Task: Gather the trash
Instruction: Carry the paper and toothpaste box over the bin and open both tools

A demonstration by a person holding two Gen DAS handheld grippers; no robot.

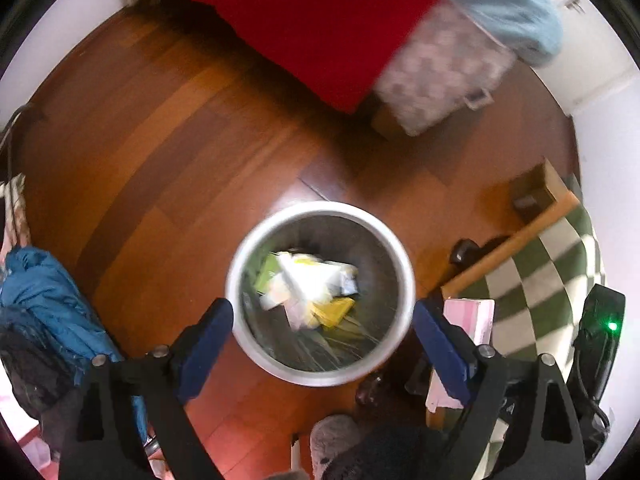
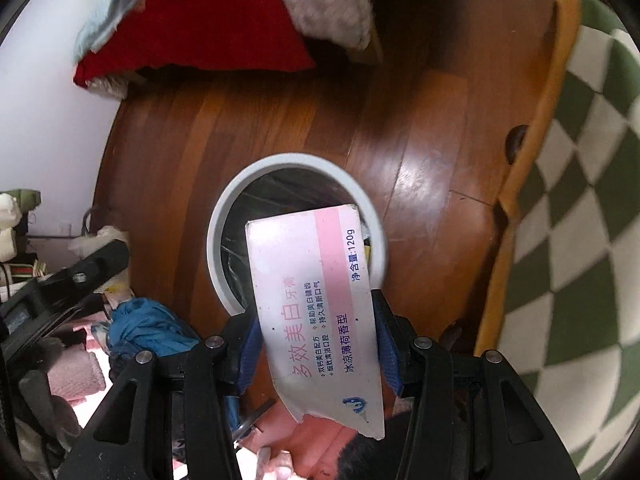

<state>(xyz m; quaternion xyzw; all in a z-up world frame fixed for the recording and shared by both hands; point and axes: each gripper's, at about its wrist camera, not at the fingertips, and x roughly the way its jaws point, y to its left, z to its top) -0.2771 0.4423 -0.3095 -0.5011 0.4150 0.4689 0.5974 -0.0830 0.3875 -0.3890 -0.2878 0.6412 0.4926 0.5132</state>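
Note:
A round grey trash bin stands on the wood floor, with white, green and yellow wrappers inside. My left gripper is open and empty above the bin's near rim. My right gripper is shut on a pink and white toothpaste box, held over the bin. The box also shows in the left wrist view, to the right of the bin.
A red blanket and a checked pillow hang off a bed at the far side. A green and white checkered rug lies to the right. Blue cloth and clutter lie at the left.

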